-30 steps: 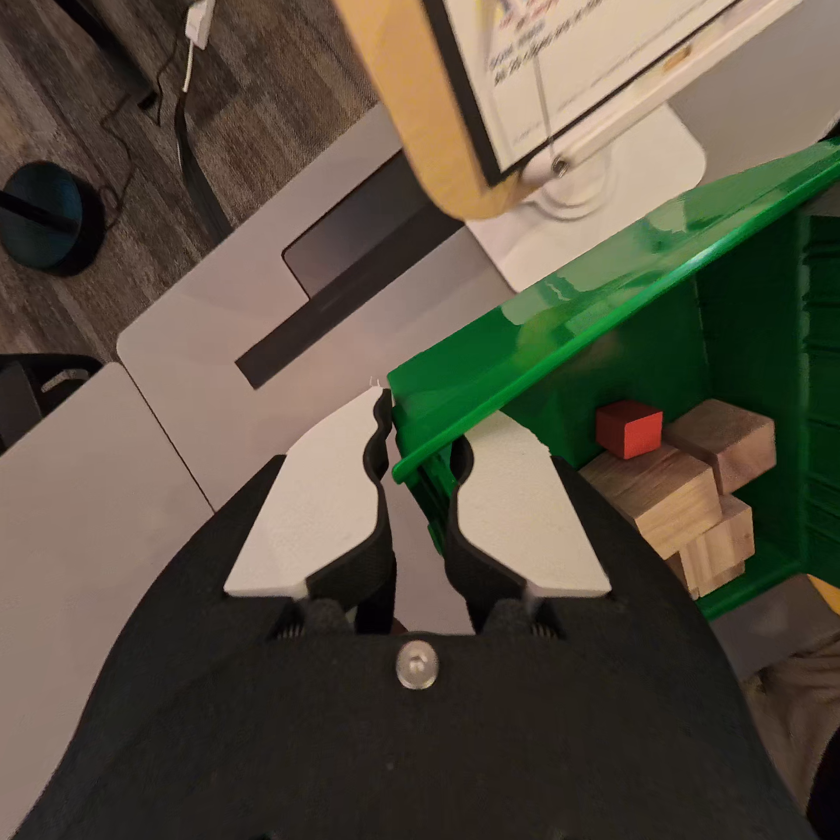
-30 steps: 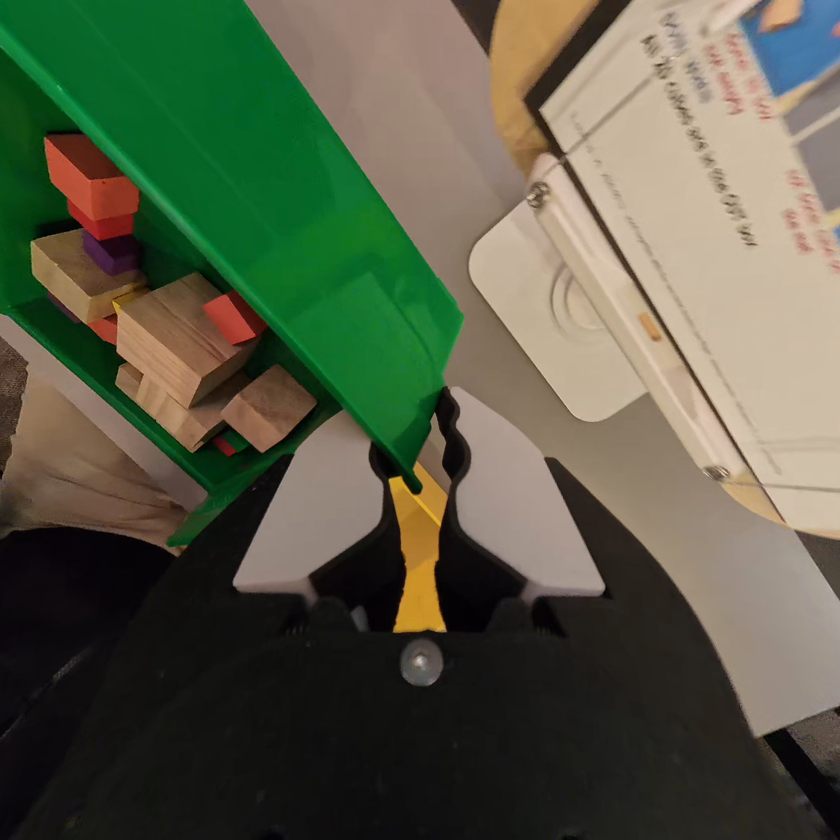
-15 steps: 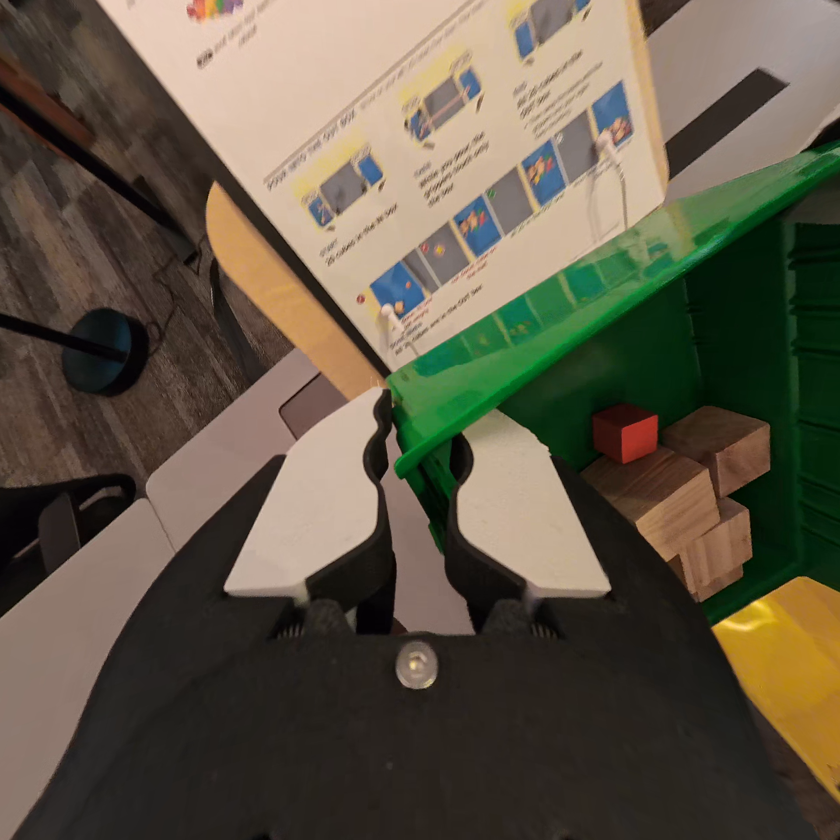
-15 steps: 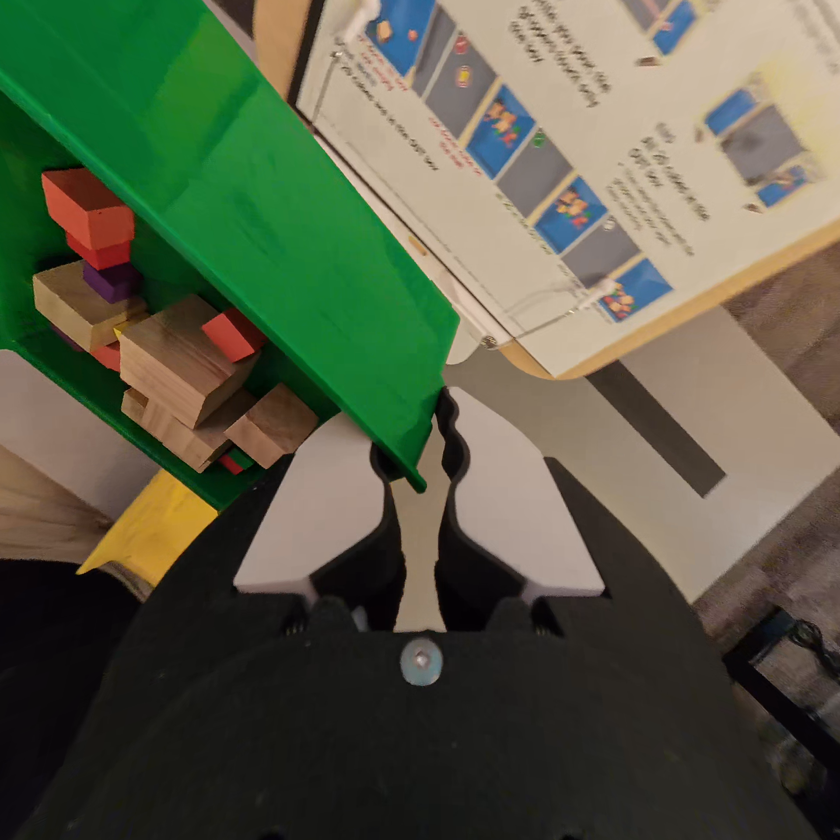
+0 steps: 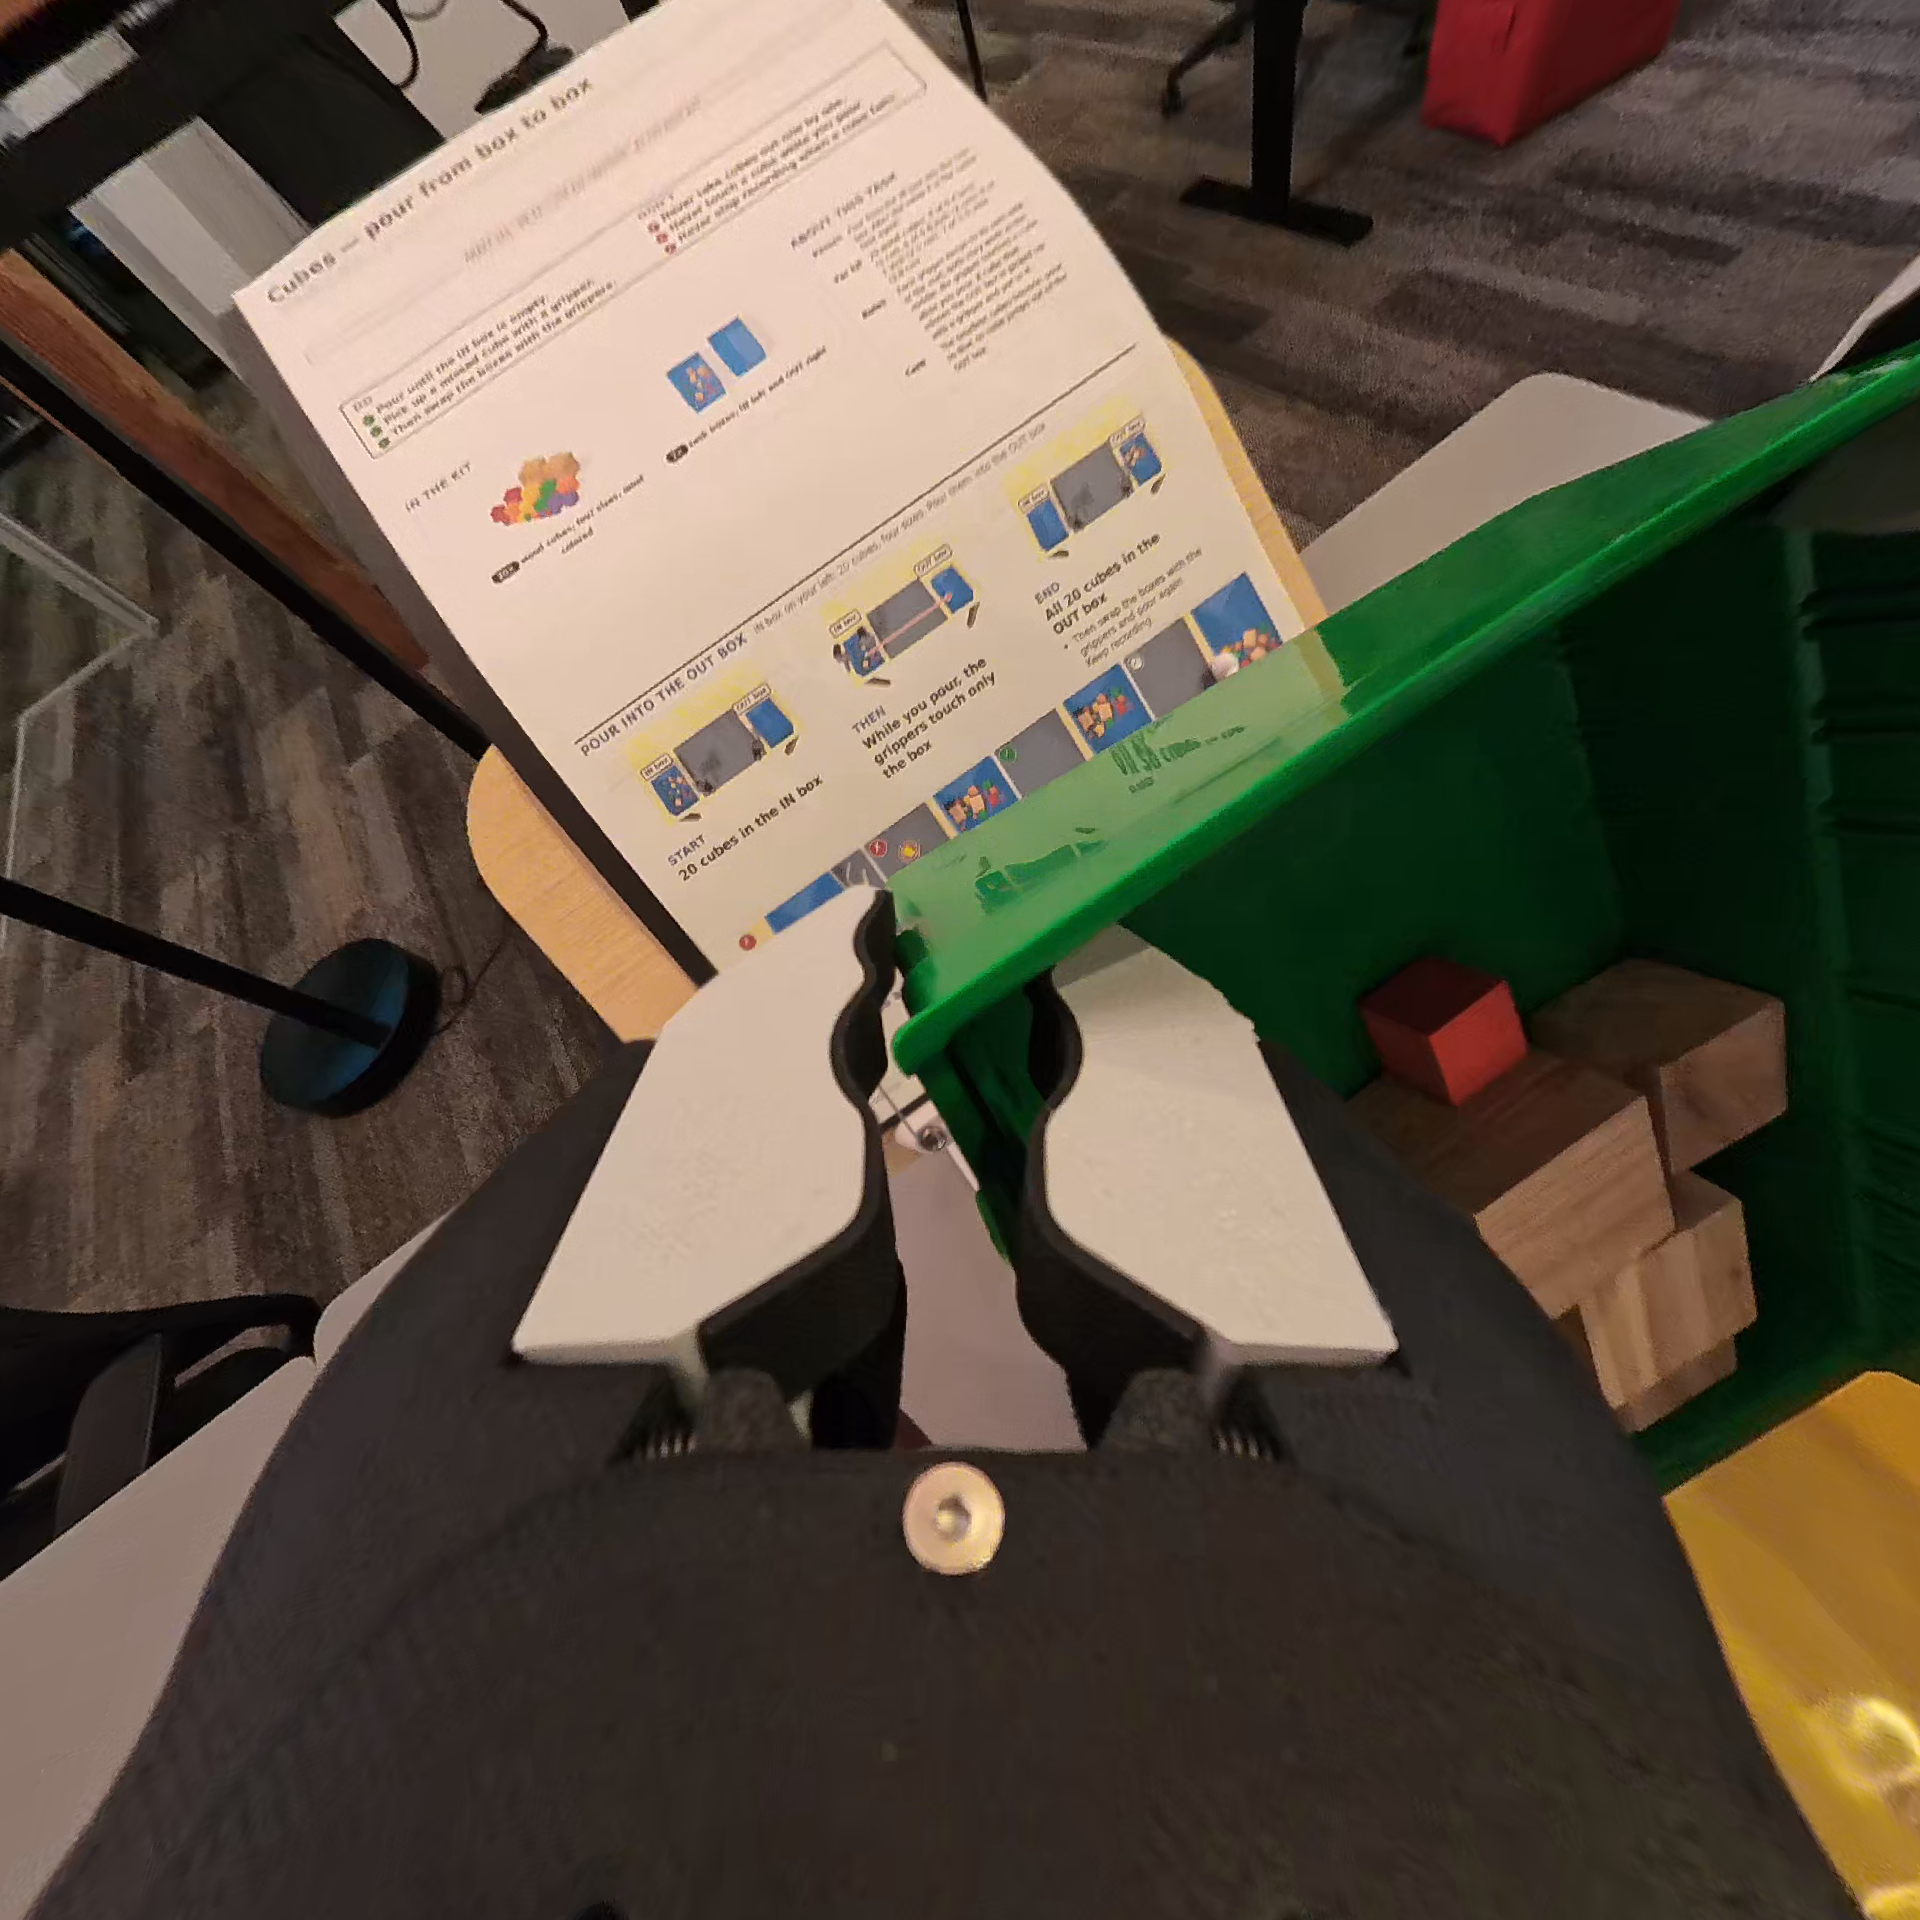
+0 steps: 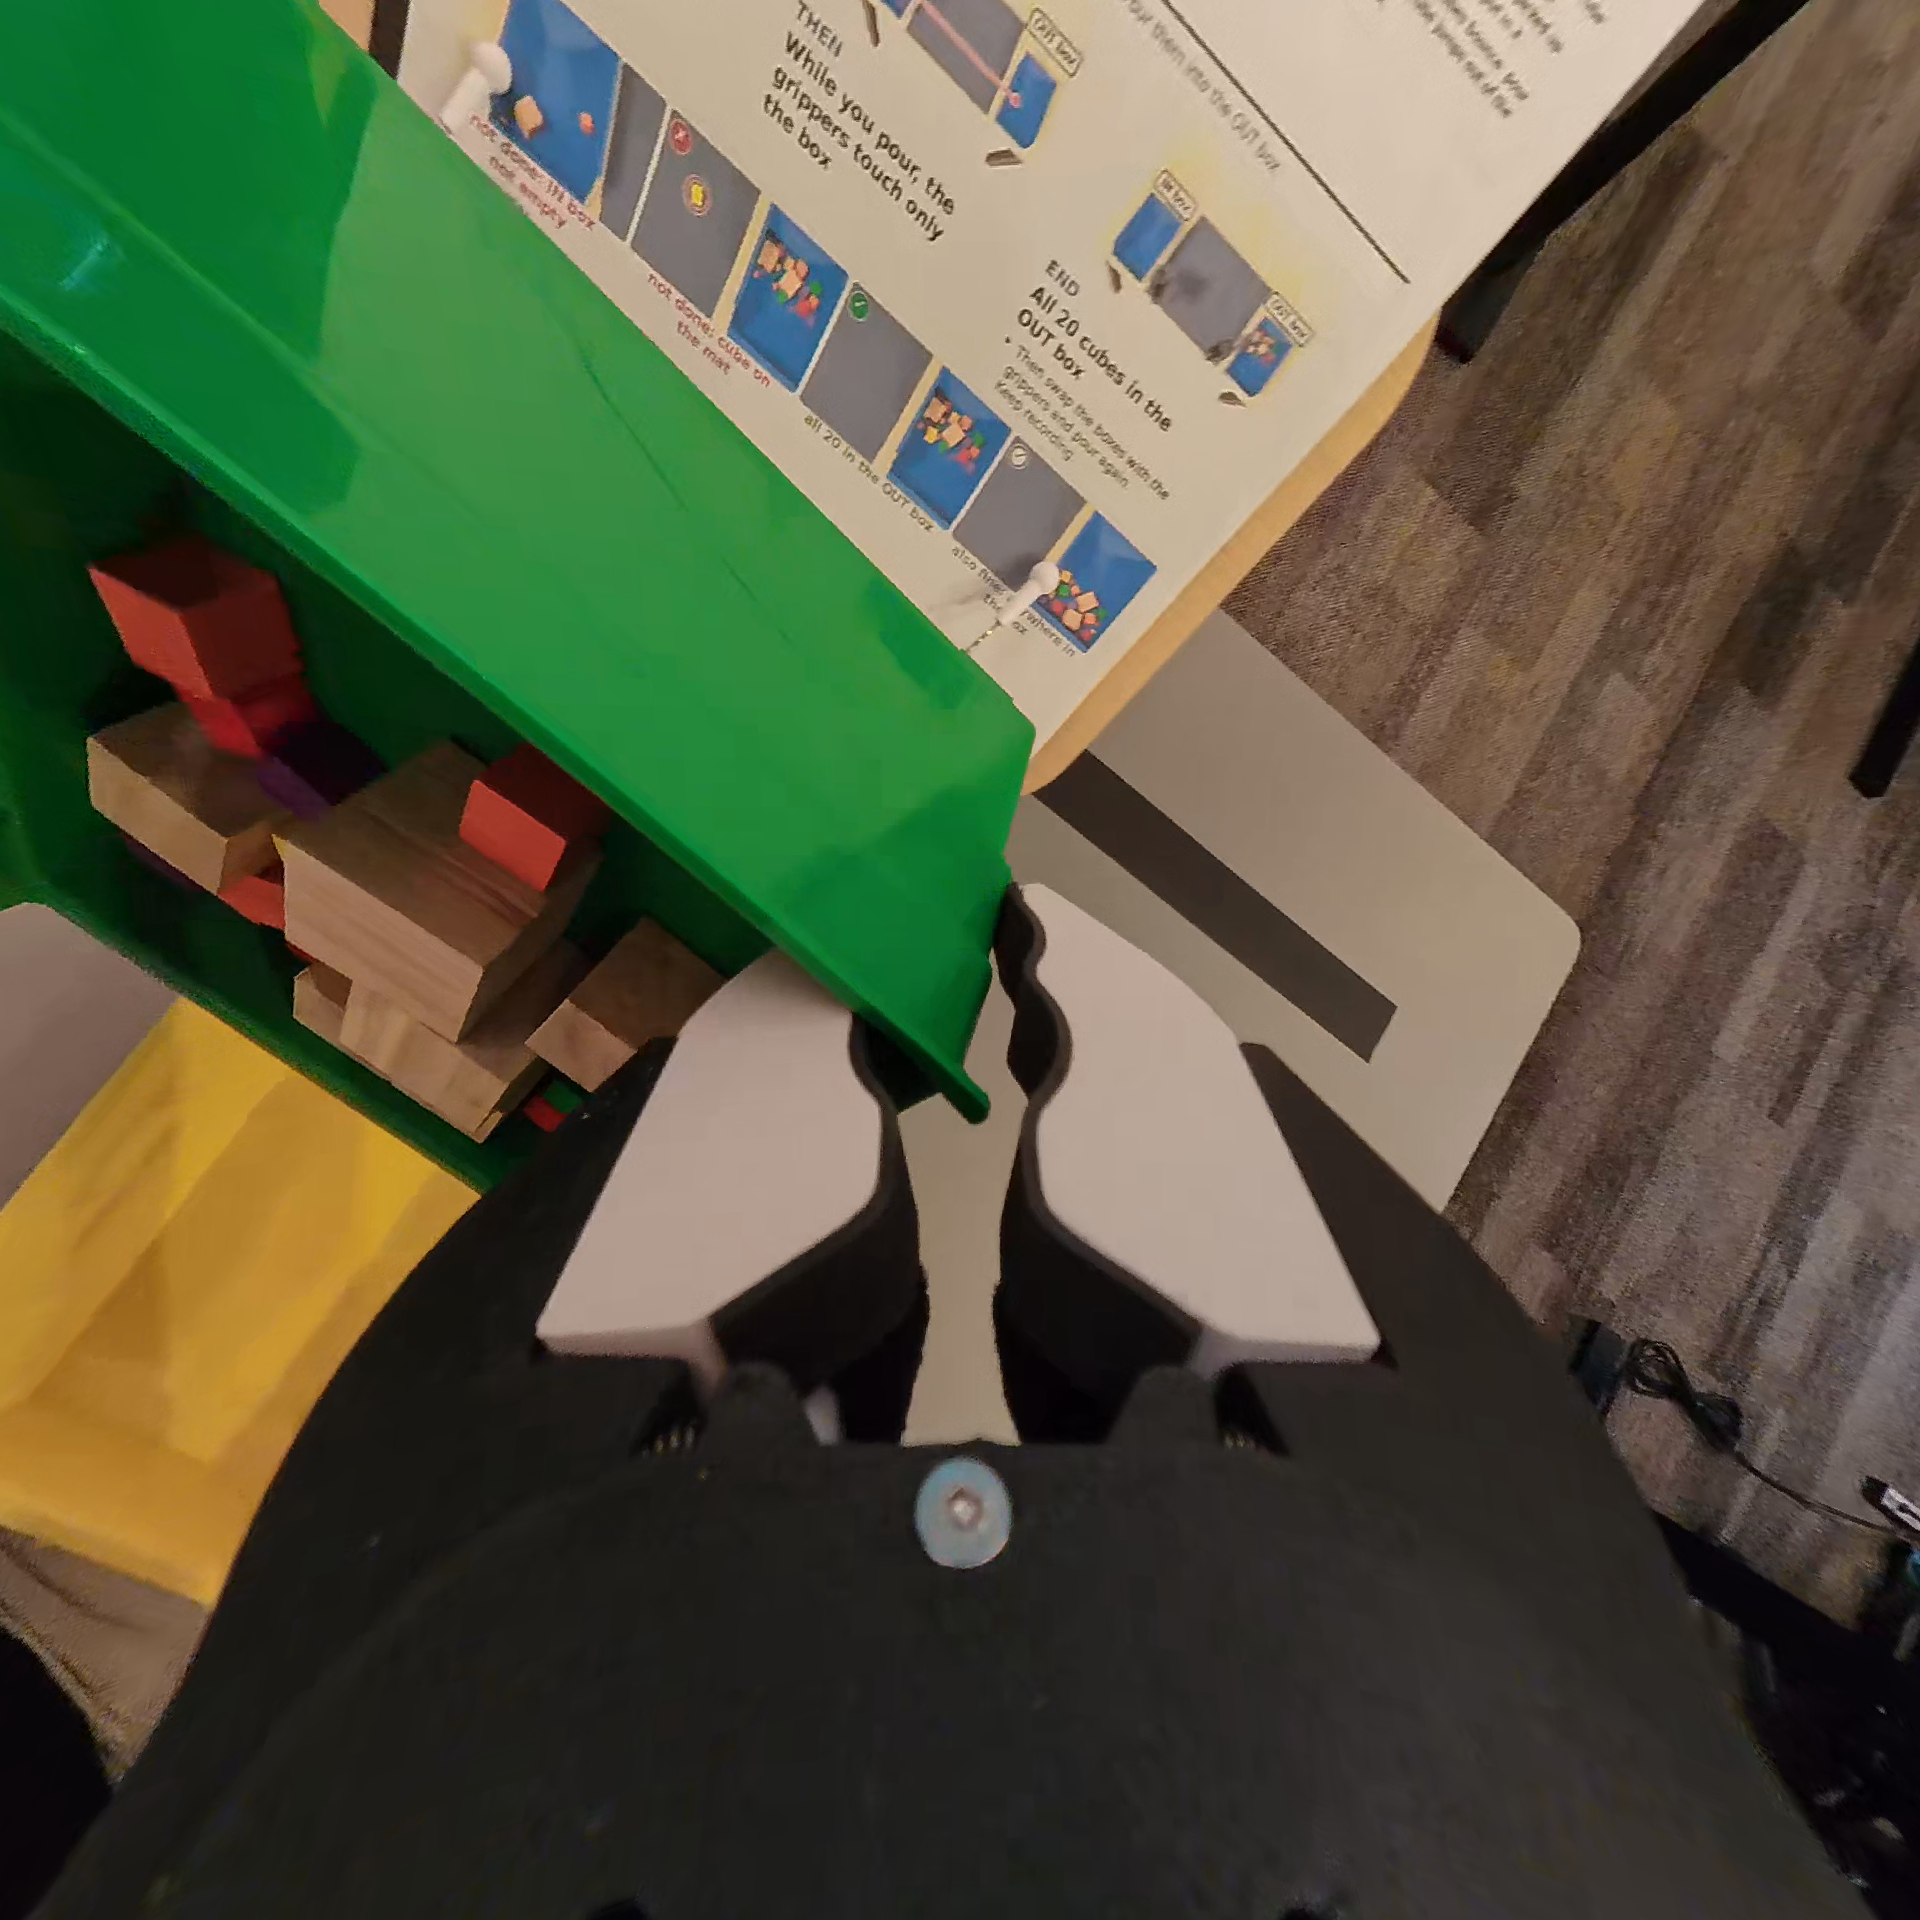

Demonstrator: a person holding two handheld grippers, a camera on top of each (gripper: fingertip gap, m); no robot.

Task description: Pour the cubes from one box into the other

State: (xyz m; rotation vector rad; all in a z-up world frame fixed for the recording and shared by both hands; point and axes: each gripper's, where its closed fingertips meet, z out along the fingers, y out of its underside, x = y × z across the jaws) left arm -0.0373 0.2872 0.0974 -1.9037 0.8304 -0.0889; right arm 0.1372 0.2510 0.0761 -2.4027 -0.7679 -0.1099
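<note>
A: Both grippers clamped on the tilted green box (image 5: 1455, 790): left gripper (image 5: 961, 1029), right gripper (image 6: 982, 1023).

B: Cubes (image 6: 416, 914) piled low; yellow box (image 6: 197, 1247) waits at seven o'clock.

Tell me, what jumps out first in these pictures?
The big green box, tipped on its side and pinched at its rim by the left tool and the right tool. Wooden and red cubes pile against its lower wall, over a yellow box. Behind stands a white sheet with pictures.
</note>
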